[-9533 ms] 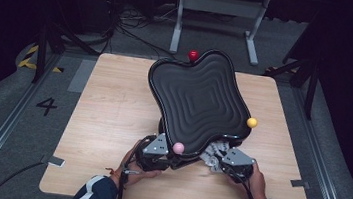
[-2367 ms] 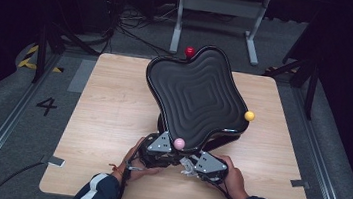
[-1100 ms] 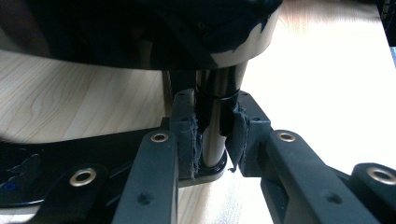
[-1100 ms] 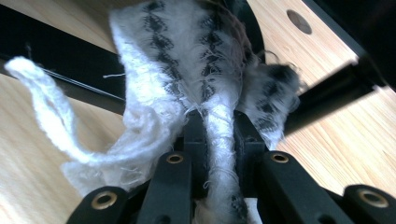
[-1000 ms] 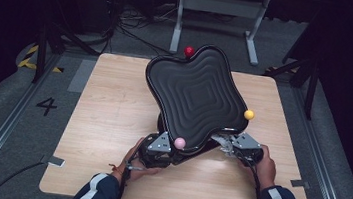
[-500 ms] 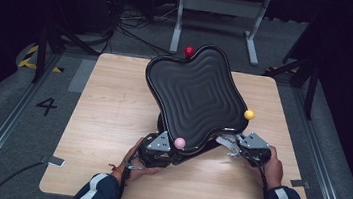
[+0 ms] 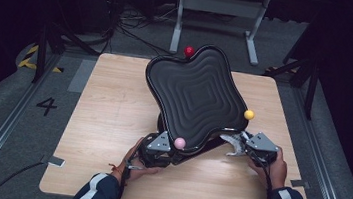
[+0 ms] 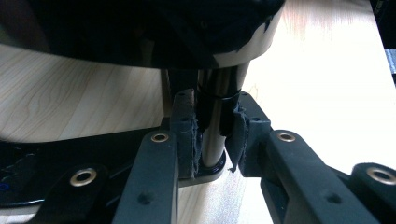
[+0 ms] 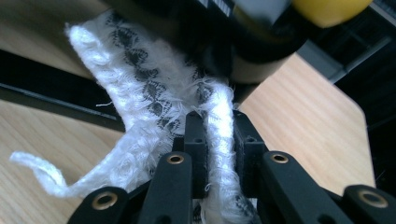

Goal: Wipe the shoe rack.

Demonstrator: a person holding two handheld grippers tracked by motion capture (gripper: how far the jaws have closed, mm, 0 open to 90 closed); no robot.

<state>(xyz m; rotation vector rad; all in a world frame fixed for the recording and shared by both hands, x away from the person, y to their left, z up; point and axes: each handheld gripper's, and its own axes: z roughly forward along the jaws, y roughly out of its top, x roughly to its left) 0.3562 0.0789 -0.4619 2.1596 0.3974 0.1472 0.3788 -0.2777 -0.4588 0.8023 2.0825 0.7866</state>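
A black wavy-edged board [image 7: 197, 94] stands tilted on a stem above the wooden table [image 7: 108, 107]. Balls sit at its corners: red [image 7: 188, 51] far, yellow [image 7: 248, 115] right, pink [image 7: 179, 142] near. My left gripper [image 7: 167, 152] is under the near corner; in the left gripper view its pads [image 8: 187, 135] are shut on the shiny metal stem [image 8: 215, 112]. My right gripper [image 7: 238, 143] is at the board's right lower edge, below the yellow ball [image 9: 327, 9]. It is shut on a white patterned cloth [image 9: 140, 107], which lies against the board's dark underside.
The stem ends in a dark base [image 8: 56, 149] on the table. Bare wood lies to the left and along the front edge. Beyond the far edge are a grey floor, cables [image 7: 132, 24] and a metal stand [image 7: 219, 14].
The right gripper with the cloth has moved from beside the left gripper out to the right, under the yellow-ball corner. The left gripper and the board have stayed put.
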